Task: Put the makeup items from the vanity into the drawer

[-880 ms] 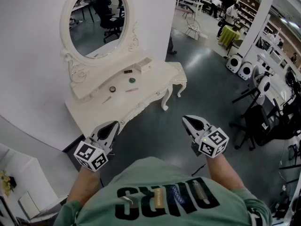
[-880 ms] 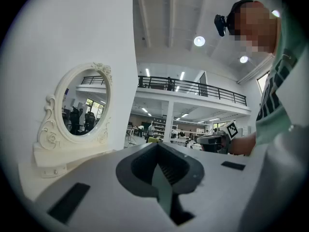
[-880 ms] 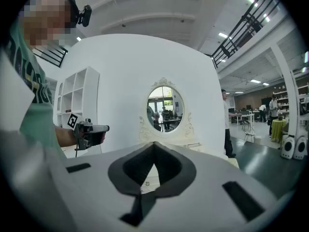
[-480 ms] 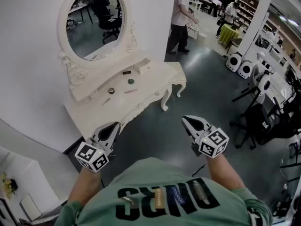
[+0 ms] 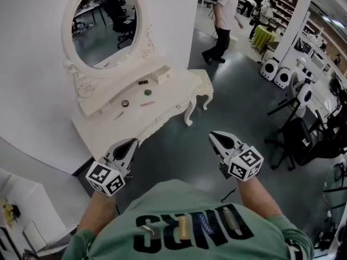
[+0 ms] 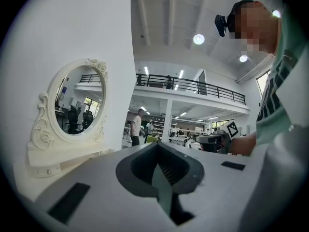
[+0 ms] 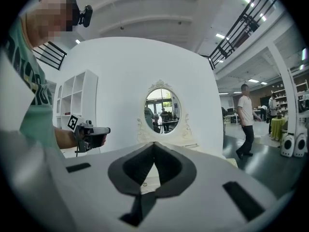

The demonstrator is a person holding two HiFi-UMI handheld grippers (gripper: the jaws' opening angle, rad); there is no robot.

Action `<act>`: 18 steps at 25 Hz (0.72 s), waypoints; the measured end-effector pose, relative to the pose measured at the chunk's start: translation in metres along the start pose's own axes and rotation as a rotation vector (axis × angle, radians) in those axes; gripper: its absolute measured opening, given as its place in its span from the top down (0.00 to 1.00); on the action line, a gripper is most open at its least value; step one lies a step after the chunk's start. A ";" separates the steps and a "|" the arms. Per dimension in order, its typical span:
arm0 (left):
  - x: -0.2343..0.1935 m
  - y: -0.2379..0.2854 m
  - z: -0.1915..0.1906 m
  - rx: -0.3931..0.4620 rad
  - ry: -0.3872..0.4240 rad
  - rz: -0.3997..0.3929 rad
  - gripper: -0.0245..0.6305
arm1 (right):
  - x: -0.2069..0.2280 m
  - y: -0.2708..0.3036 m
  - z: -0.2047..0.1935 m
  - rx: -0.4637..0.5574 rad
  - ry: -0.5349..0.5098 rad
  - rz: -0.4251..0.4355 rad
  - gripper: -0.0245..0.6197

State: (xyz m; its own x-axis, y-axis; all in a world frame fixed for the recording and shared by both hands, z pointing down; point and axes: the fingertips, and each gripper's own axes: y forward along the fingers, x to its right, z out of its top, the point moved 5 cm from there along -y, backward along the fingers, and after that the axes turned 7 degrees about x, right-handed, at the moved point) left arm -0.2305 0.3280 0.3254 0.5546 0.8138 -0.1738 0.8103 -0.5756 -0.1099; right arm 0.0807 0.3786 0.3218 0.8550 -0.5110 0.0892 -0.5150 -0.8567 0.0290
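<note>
Hovering side by side above the dark floor (image 5: 233, 102), the left tool (image 5: 132, 142) and the right tool (image 5: 213, 135) each have their jaws pressed together with nothing between them. The makeup items lie well ahead of both tools on the white vanity counter (image 5: 173, 93): a round compact (image 5: 125, 103), a green item (image 5: 147, 92), a pink stick (image 5: 146, 104), a thin pencil (image 5: 118, 115) and a dark piece (image 5: 143, 82) beside a small white box (image 5: 161, 75), all below the oval mirror (image 5: 103, 26). A person (image 5: 223, 23) is mid-stride in the background.

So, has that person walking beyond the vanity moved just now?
Yes. In the head view the person has walked rightward, farther from the vanity.
</note>
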 end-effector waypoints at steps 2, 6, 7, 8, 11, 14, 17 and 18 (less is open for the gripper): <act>0.008 0.006 -0.001 0.001 -0.002 0.002 0.96 | 0.004 -0.006 0.002 -0.003 -0.002 0.008 0.95; 0.030 0.025 -0.005 0.005 -0.001 -0.009 0.96 | 0.015 -0.020 0.005 -0.011 -0.009 0.024 0.95; 0.037 0.031 -0.007 0.005 -0.001 -0.012 0.96 | 0.018 -0.024 0.005 -0.013 -0.011 0.030 0.95; 0.044 0.037 -0.009 0.005 -0.001 -0.015 0.96 | 0.022 -0.027 0.005 -0.013 -0.014 0.037 0.95; 0.064 0.055 -0.017 -0.002 -0.006 -0.023 0.96 | 0.033 -0.037 0.005 -0.014 -0.015 0.059 0.95; 0.077 0.072 -0.026 -0.013 -0.004 -0.029 0.96 | 0.045 -0.042 0.001 -0.020 -0.011 0.084 0.95; 0.077 0.083 -0.033 -0.024 -0.009 -0.021 0.96 | 0.058 -0.038 -0.005 -0.025 0.001 0.104 0.95; 0.074 0.086 -0.035 -0.029 -0.011 -0.017 0.96 | 0.063 -0.035 -0.007 -0.028 0.007 0.108 0.95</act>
State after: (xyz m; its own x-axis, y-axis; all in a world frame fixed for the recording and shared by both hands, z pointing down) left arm -0.1127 0.3417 0.3373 0.5391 0.8222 -0.1825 0.8246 -0.5594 -0.0844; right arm 0.1519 0.3775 0.3334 0.7939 -0.5997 0.1004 -0.6058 -0.7943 0.0462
